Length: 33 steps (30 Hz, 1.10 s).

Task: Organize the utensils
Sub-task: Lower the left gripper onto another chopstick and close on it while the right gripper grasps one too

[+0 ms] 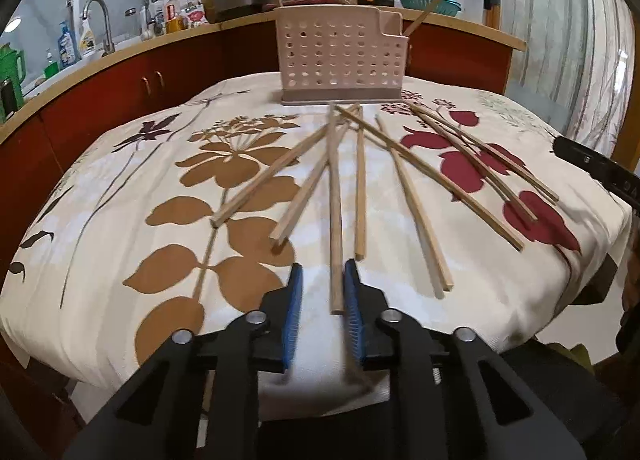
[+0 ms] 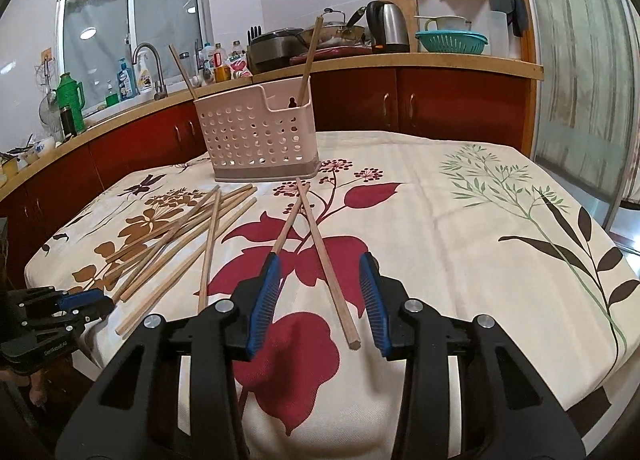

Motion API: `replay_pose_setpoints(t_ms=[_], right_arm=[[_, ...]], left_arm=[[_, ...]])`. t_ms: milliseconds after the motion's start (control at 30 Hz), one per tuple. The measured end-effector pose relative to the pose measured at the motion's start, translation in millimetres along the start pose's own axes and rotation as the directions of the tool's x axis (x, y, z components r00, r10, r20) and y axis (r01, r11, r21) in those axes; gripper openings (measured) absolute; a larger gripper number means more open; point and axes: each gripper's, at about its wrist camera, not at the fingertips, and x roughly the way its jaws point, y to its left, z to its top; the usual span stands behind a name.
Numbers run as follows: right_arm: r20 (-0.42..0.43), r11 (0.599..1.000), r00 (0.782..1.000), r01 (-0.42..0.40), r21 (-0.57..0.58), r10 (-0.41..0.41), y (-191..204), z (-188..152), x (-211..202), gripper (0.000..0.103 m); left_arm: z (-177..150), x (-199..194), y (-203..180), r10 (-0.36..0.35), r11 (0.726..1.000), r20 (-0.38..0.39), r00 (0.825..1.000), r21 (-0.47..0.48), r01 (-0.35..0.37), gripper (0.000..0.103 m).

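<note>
Several wooden chopsticks (image 1: 360,184) lie fanned out on the flowered tablecloth (image 1: 120,180). A pink perforated utensil holder (image 1: 340,56) stands at the table's far side with two chopsticks in it; it also shows in the right wrist view (image 2: 260,136). My left gripper (image 1: 323,280) is open, its blue pads on either side of the near end of one chopstick (image 1: 335,220). My right gripper (image 2: 320,284) is open over two crossed chopsticks; one chopstick (image 2: 328,260) lies between the fingers. The left gripper (image 2: 80,302) shows at the lower left of the right wrist view.
A kitchen counter (image 2: 400,60) with red cabinets curves behind the table, carrying a kettle (image 2: 388,26), pans, bottles, a sink tap (image 2: 150,64) and a teal colander (image 2: 452,40). A glass door (image 2: 580,60) is at the right. The table's near edge drops off just under the grippers.
</note>
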Motion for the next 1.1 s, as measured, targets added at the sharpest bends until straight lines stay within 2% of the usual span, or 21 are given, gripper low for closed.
replay_pose_setpoints(t_ms=[100, 267, 333, 533, 767, 1100], right_arm=[[-0.007, 1.0, 1.0, -0.003, -0.001, 0.003, 0.6, -0.5, 1.5, 0.04], [-0.02, 1.0, 1.0, -0.006, -0.009, 0.006, 3.7, -2.0, 5.5, 0.039], [-0.026, 1.0, 1.0, -0.006, -0.012, 0.006, 3.6, -2.8, 6.8, 0.039], [-0.044, 1.0, 0.999, -0.005, -0.008, 0.005, 1.5, -6.1, 11.9, 0.038], [-0.054, 1.0, 0.999, -0.002, -0.024, 0.0, 5.5, -8.4, 15.0, 0.038], [-0.125, 0.999, 0.991, 0.036, -0.017, -0.038, -8.9, -24.8, 32.9, 0.024]], left_arm=[[0.5, 1.2, 0.6, -0.009, 1.0, 0.002, 1.0, 0.0, 0.009, 0.019], [0.3, 1.8, -11.6, -0.025, 0.998, 0.017, 1.0, 0.066, 0.024, 0.018], [0.6, 2.5, -12.1, -0.021, 0.997, 0.024, 0.999, 0.073, 0.019, 0.007], [1.7, 2.7, -11.2, -0.028, 0.997, 0.031, 0.999, 0.073, 0.026, 0.007], [7.8, -8.2, -10.0, -0.015, 0.997, 0.081, 0.997, 0.073, 0.009, 0.007], [16.3, -14.8, -5.8, -0.015, 0.998, 0.11, 0.994, 0.062, 0.008, 0.007]])
